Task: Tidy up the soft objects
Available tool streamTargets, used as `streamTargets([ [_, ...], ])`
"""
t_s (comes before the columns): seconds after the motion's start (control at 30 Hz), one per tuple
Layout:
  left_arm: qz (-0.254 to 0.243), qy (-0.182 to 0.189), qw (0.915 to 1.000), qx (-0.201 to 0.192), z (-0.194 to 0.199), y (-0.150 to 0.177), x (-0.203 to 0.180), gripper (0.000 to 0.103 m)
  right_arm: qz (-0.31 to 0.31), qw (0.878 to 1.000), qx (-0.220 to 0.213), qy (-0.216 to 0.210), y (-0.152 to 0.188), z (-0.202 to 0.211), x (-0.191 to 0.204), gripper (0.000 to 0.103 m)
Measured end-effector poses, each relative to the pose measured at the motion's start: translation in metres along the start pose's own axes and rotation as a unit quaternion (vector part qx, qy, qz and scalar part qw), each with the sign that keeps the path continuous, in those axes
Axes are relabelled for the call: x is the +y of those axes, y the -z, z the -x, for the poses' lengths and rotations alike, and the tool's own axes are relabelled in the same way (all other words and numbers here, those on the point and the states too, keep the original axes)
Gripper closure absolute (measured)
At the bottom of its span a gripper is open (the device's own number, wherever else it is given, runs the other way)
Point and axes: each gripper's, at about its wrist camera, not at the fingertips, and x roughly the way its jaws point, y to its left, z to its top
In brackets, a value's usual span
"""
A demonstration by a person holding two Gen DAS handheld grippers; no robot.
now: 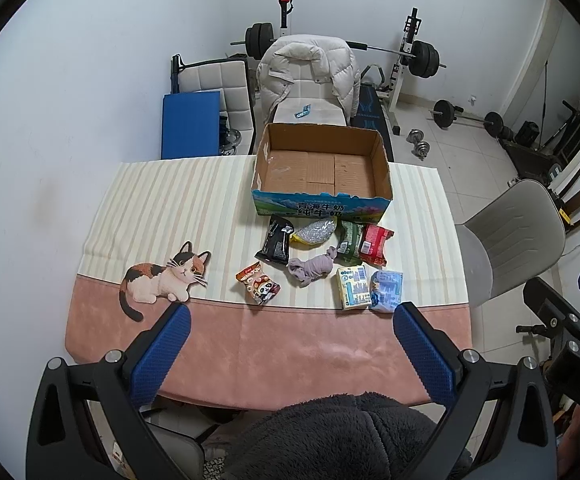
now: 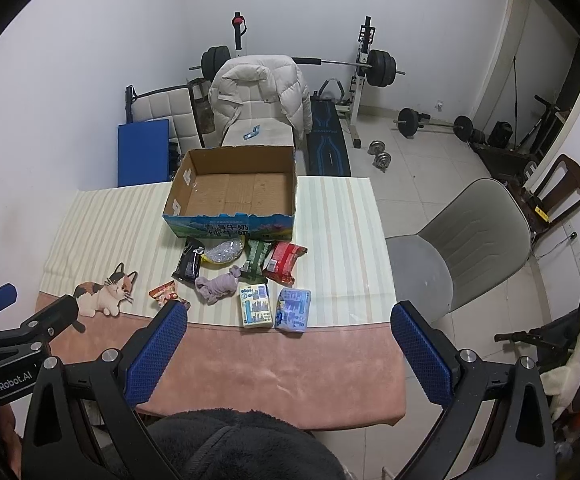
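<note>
While both hang near the table edge [image 1: 273, 396], left gripper [image 1: 292, 350] wide apart, right gripper [image 2: 290, 344] likewise, both holding nothing.

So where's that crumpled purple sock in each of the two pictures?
Left wrist view: the purple sock lies just right of centre, amid the snack packets.
Right wrist view: the sock sits left of centre, between the two blue fingertips.
Shared landmark: the open cardboard box stands just behind it in both.
</note>
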Motion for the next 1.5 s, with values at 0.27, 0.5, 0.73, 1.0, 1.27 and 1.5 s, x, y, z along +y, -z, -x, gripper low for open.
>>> streamTargets([
  [0.27, 0.0, 0.001, 1.0, 0.0, 0.001, -0.001, 0.0, 0.0, 0.001, 1.0, -0.005, -0.003, 0.001, 0.003, -0.003, 0.0],
  [0.5, 0.0, 0.001, 1.0, -0.003, 0.004, 0.002, -0.001, 0.0, 0.004, 1.0, -0.012, -0.004, 0.005, 0.009, -0.001, 0.0],
  [0.73, 0.001, 0.001, 1.0, -0.008, 0.011, 0.004, 0.0, 0.0, 0.004, 1.0, -0.015, -0.004, 0.006, 0.011, 0.0, 0.0],
  [1.0, 0.003, 0.003, 0.9999, -0.016, 0.02, 0.002, 0.002, 0.0, 0.006, 1.0, -0.022, -0.005, 0.006, 0.014, 0.002, 0.0],
  [1.27, 0.013, 0.014, 0.9996, -0.019, 0.003, -0.006, 0.004, 0.0, -0.002, 1.0, -0.025, -0.017, 0.003, -0.003, -0.006, 0.0],
  [1.5, 0.032, 0.016, 0.9987, 0.036, -0.105, -0.027, 0.0, 0.0, -0.055, 0.995, 0.073, -0.031, -0.001, -0.155, -0.043, 0.0],
])
